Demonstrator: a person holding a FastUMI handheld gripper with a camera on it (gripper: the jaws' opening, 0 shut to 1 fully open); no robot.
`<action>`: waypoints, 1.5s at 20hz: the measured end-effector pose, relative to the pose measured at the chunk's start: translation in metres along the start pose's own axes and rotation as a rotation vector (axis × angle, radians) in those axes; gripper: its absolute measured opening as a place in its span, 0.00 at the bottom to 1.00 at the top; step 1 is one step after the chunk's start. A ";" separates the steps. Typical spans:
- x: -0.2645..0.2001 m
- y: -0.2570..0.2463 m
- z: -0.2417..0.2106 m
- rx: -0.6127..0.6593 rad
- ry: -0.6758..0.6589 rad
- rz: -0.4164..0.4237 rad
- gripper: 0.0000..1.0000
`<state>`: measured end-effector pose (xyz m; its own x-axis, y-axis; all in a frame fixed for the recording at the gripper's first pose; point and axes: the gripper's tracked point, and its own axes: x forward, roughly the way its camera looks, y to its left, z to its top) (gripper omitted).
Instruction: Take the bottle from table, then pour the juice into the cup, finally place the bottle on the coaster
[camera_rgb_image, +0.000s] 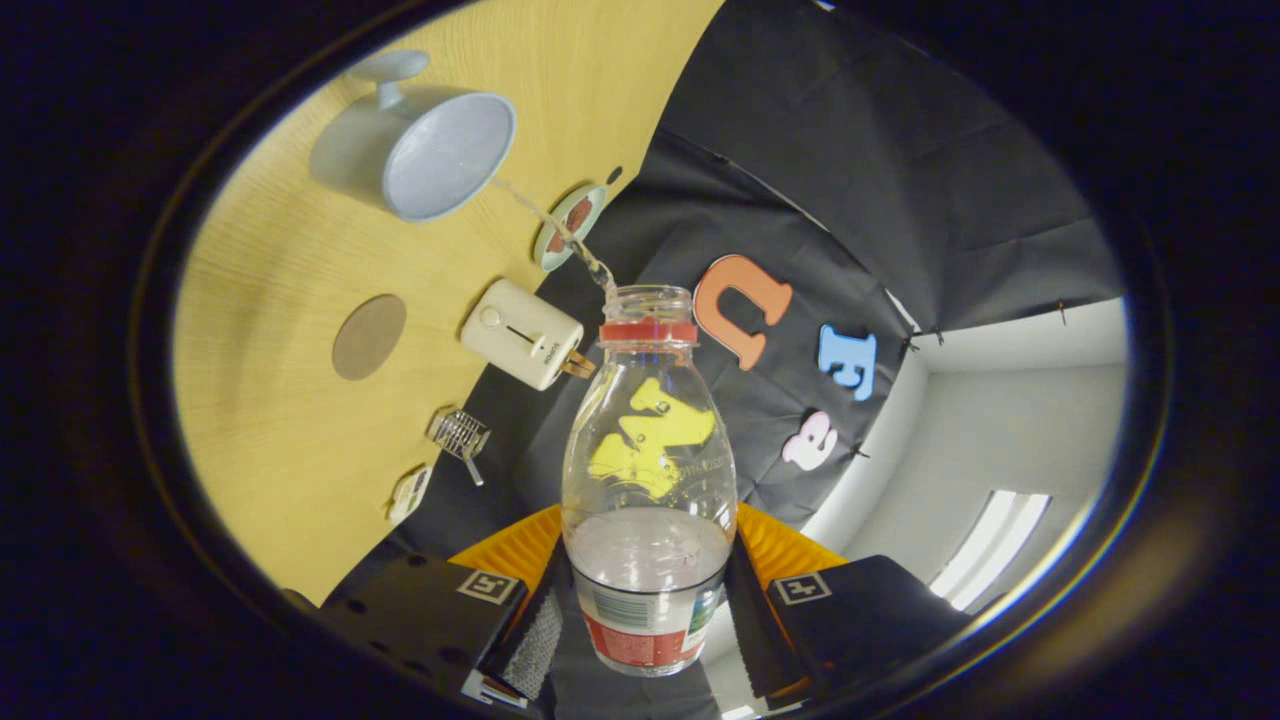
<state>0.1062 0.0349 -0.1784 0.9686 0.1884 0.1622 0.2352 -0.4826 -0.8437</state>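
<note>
The tongs (648, 600) clamp the bottle (648, 470) by its base, tilted so juice arcs into the cup (420, 150) on the bench (270, 400).

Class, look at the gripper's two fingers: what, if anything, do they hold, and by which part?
The gripper holds the clear bottle by its lower body, at the labelled base, one finger pressing on each side. The open neck is tipped toward the cup.

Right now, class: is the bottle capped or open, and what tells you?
Open. The bottle, held between the tongs, has no cap above its red neck ring, and a thin stream leaves its mouth toward the cup.
</note>
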 end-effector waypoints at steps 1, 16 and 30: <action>-0.001 -0.004 0.000 -0.010 -0.004 -0.004 0.78; 0.012 -0.033 0.013 -0.142 -0.021 -0.030 0.78; 0.009 -0.030 0.018 -0.168 -0.026 -0.022 0.78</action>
<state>0.1065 0.0666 -0.1613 0.9612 0.2218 0.1642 0.2685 -0.6139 -0.7423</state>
